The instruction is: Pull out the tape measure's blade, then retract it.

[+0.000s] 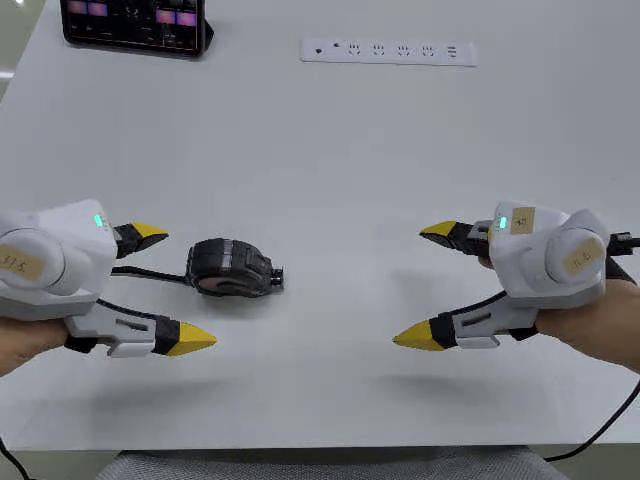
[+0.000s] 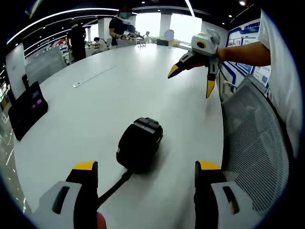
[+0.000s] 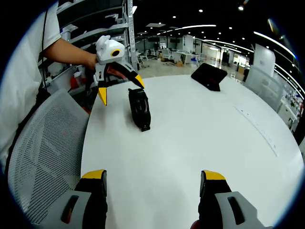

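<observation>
A black tape measure (image 1: 231,268) lies on its side on the white table, its blade tip facing right and a black strap trailing to the left. My left gripper (image 1: 182,286) stands open just left of it, the case (image 2: 139,143) sitting a little ahead of the yellow fingertips (image 2: 86,166), not touched. My right gripper (image 1: 435,282) is open well to the right, nothing between its fingertips (image 3: 94,174). From the right gripper view the tape measure (image 3: 139,108) lies far ahead, with the left gripper (image 3: 119,85) behind it.
A white power strip (image 1: 388,50) lies at the far side of the table (image 1: 330,160). A dark tablet (image 1: 135,24) stands at the far left corner. A grey mesh chair (image 3: 45,152) sits at the near edge.
</observation>
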The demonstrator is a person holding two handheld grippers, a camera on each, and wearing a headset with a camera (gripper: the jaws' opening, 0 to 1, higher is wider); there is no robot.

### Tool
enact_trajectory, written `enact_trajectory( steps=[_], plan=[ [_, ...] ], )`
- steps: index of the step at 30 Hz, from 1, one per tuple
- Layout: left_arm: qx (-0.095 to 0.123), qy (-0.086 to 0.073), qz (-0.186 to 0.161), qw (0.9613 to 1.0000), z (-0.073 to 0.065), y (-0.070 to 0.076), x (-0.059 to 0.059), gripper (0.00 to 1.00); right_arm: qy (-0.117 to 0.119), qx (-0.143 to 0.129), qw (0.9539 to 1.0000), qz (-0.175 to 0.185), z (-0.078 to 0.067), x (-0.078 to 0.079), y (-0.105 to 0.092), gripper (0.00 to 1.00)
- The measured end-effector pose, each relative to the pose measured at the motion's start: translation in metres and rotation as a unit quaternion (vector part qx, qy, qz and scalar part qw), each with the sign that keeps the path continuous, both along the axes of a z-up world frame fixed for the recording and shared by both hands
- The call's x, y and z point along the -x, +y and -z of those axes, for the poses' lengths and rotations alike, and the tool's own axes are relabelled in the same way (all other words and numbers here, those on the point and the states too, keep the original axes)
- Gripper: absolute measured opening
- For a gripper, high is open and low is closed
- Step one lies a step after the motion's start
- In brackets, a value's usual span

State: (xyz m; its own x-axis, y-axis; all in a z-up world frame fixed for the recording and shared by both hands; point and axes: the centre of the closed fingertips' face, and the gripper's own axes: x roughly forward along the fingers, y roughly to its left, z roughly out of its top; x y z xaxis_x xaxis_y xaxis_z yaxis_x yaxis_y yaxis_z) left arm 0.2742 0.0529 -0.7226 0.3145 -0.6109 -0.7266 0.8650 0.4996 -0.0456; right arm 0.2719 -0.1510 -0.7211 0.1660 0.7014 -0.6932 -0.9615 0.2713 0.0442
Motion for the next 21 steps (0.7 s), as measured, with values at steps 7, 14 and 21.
enact_trajectory(
  steps=[7, 14, 21],
  plan=[
    [-0.018, 0.006, 0.017, 0.9997, 0.006, -0.003, -0.006, 0.74, 0.001, 0.000, 0.9999, -0.012, 0.002, -0.007, 0.008, 0.78],
    [-0.034, 0.012, 0.035, 0.9987, 0.013, -0.003, -0.009, 0.67, 0.003, 0.000, 0.9997, -0.025, 0.008, -0.012, 0.017, 0.78],
    [-0.055, 0.020, 0.051, 0.9970, 0.020, -0.001, -0.012, 0.59, 0.005, 0.001, 0.9994, -0.035, 0.011, -0.014, 0.021, 0.78]
  ],
)
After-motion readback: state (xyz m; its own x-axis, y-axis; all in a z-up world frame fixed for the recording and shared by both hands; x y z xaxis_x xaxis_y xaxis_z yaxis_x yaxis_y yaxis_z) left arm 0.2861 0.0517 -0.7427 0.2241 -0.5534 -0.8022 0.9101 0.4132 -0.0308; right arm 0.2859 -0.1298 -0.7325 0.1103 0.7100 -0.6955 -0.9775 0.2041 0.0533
